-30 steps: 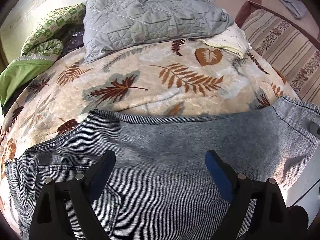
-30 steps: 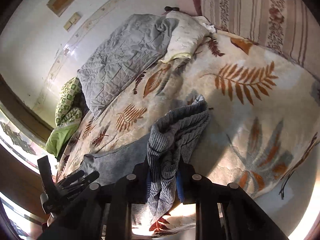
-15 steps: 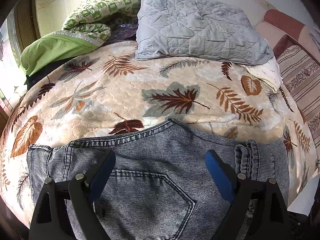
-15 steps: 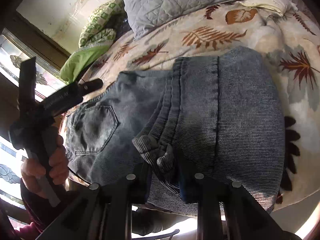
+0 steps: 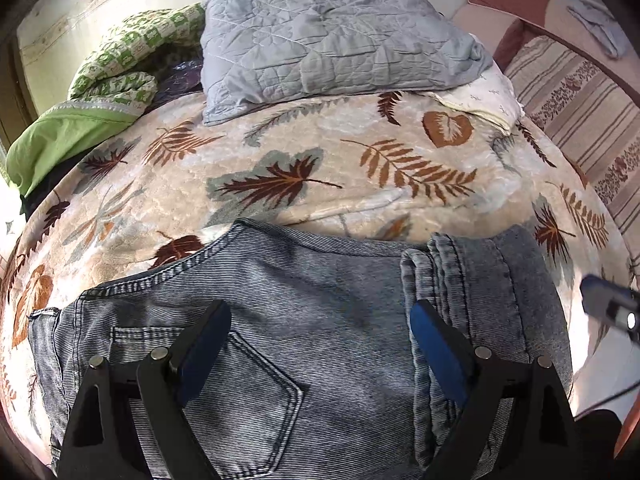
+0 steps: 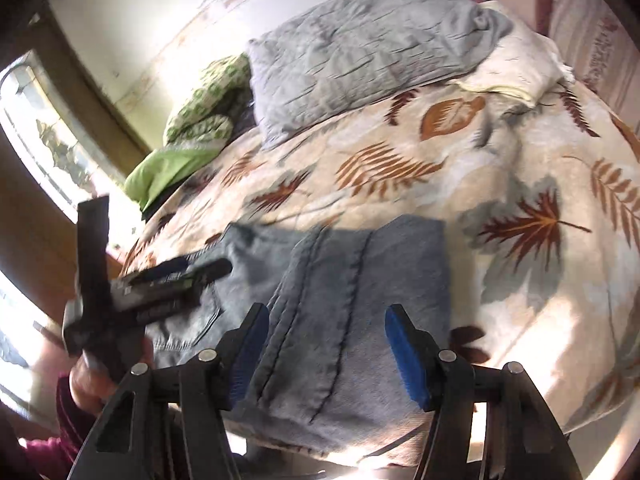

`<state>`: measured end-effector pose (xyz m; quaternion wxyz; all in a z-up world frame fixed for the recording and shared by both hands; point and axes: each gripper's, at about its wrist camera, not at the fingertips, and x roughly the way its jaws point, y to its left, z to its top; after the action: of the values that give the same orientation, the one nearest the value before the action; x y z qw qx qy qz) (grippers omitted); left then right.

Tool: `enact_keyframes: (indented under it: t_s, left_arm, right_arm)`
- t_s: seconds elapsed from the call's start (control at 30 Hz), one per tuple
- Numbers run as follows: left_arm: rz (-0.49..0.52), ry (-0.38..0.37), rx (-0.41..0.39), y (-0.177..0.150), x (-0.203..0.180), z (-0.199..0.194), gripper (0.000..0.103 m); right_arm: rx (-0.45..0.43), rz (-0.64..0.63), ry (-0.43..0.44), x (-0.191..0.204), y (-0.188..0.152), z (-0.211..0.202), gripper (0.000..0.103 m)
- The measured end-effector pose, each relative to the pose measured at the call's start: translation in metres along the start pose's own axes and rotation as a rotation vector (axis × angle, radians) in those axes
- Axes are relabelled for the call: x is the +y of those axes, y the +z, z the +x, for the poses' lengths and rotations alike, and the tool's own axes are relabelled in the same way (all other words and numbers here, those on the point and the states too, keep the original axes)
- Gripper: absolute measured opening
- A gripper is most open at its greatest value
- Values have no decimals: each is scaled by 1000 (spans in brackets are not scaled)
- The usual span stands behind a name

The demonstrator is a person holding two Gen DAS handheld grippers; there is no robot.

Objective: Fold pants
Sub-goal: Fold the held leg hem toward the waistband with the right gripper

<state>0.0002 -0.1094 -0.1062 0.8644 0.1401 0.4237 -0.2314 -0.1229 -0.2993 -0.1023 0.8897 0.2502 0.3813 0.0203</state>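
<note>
A bed fills both views, covered by a cream plush blanket printed with brown and grey leaves [image 5: 304, 168]. Across the upper middle of the left wrist view lies a grey quilted pillow [image 5: 328, 36], with a green-and-white patterned cloth [image 5: 132, 60] bunched at its left and a plain lime-green fabric [image 5: 60, 136] below that. A pale cream pillow [image 5: 488, 96] peeks out at the grey pillow's right end, and a striped pink-and-brown cushion [image 5: 576, 108] runs down the right edge. In the right wrist view a bright window with a brown frame [image 6: 48, 152] takes the left side, against a pale wall.

The folded blue-grey denim pants [image 5: 312, 332] lie in the lower centre of the left view, at the near edge of the bed, back pocket showing and the leg ends laid over on the right. Their lower part is cut off by the frame and by the gripper. The right wrist view is blurred, so seams and stitching are hard to make out.

The left gripper [image 5: 320, 348] has its blue-padded fingers spread wide above the denim, holding nothing; whether they touch the cloth cannot be told. The right gripper [image 6: 322, 354] likewise stands wide apart over the folded leg section, empty. The left gripper also appears at the left of the right view, held in a hand [image 6: 86, 380].
</note>
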Motion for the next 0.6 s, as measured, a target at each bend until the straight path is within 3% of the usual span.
enact_keyframes:
  t_s: [0.07,0.2,0.3,0.4,0.6]
  left_arm:
    - [49,1,0,-4,-17,3,91]
    - [142,12,15,-15,-43,12,91]
    - [188,42,36,-25,-52,23,92]
    - [171,11,45,-22,-46,22,92]
    - [103,0,80,-19,-30,24,92]
  right_arm:
    - [3,30,-50,-10,17,10,40]
    - [92,137,-69,-26,38,53,36]
    - [156,139,-120,-34,39,84,35]
    - [135,127,-127,-34,40,85,34]
    - [49,95,-33,-23,36,66,35]
